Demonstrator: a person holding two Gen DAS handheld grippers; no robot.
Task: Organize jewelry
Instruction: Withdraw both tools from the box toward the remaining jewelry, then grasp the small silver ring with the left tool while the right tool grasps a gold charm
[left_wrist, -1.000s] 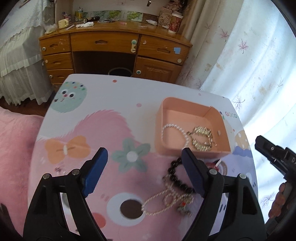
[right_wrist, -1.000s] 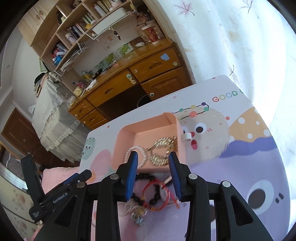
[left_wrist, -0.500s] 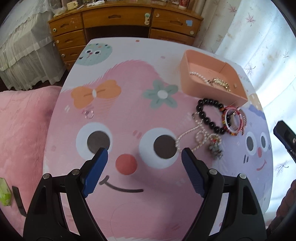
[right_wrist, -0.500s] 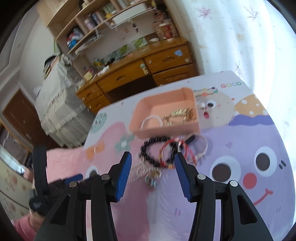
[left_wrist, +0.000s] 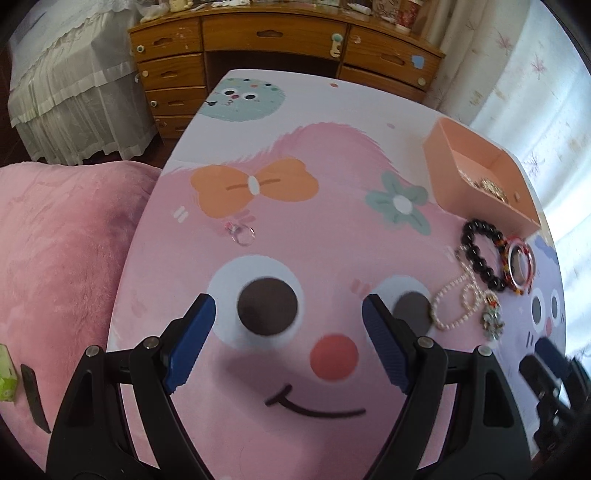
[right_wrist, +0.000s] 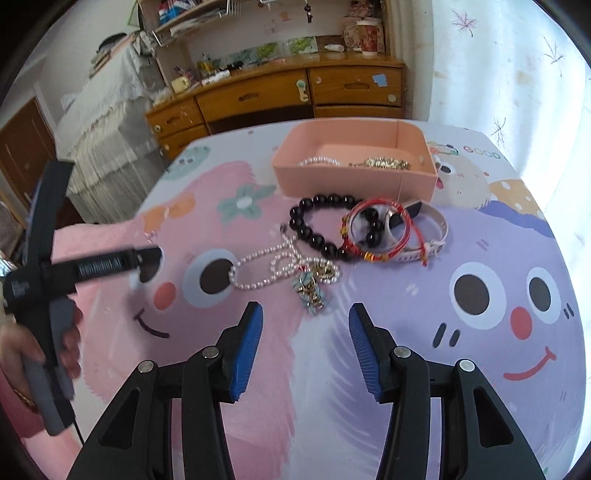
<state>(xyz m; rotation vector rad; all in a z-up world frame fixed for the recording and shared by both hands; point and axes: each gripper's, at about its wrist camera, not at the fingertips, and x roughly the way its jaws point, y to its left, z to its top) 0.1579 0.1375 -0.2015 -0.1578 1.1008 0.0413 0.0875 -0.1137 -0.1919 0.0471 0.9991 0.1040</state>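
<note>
A pink tray (right_wrist: 354, 177) on the cartoon-printed table holds a pearl strand (right_wrist: 319, 161) and gold jewelry (right_wrist: 384, 163). In front of it lie a black bead bracelet (right_wrist: 317, 236), a red string bracelet (right_wrist: 380, 229), a white band (right_wrist: 436, 225), a pearl necklace (right_wrist: 266, 273) and a charm (right_wrist: 312, 291). A small ring (left_wrist: 242, 230) lies alone under the orange bow print. My left gripper (left_wrist: 288, 339) is open and empty over the table's near side. My right gripper (right_wrist: 304, 345) is open and empty, just short of the charm.
A wooden desk with drawers (left_wrist: 258, 44) stands beyond the table. A pink cushion (left_wrist: 55, 258) lies to the left, a bed with a white skirt (left_wrist: 66, 92) beyond it. White curtains (right_wrist: 517, 74) hang on the right. The tray also shows in the left wrist view (left_wrist: 476, 177).
Both grippers have pulled back from the tray toward the table's near edge. The left one swung left, so the jewelry pile now sits at its right. Both stayed open.
</note>
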